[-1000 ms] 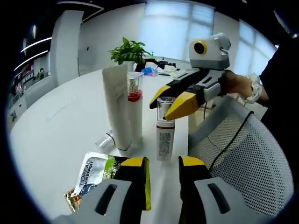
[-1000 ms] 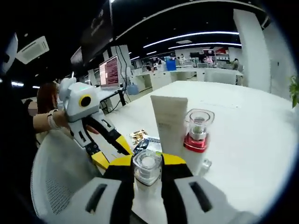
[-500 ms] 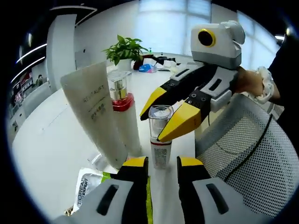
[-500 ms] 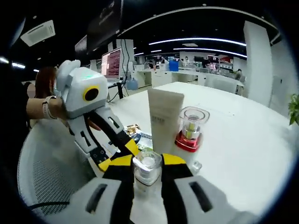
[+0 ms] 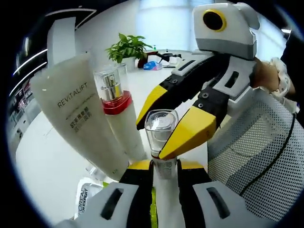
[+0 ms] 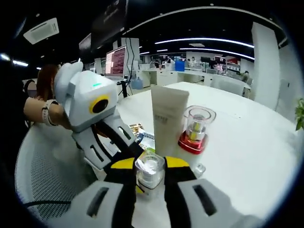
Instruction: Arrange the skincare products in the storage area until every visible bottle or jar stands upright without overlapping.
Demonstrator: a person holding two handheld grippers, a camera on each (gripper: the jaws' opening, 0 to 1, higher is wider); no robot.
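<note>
Gripping the clear-capped bottle point(image 5: 161, 130), both grippers' jaws seemingly pinch it together.

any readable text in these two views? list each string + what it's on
"REVITALIFT": on the white tube, left gripper view.
Small grey lines under it on the same tube: too small to read.
"EXPERT" (partial): on the sachet lying on the table.
Label on the clear-capped bottle: mostly hidden, unreadable.
Print on the tube in the right gripper view, and the pink monitor screen: blurred, unreadable.

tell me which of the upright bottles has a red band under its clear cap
The tall white bottle standing next to the white tube. The small clear-capped bottle between the jaws shows no red collar there.
</note>
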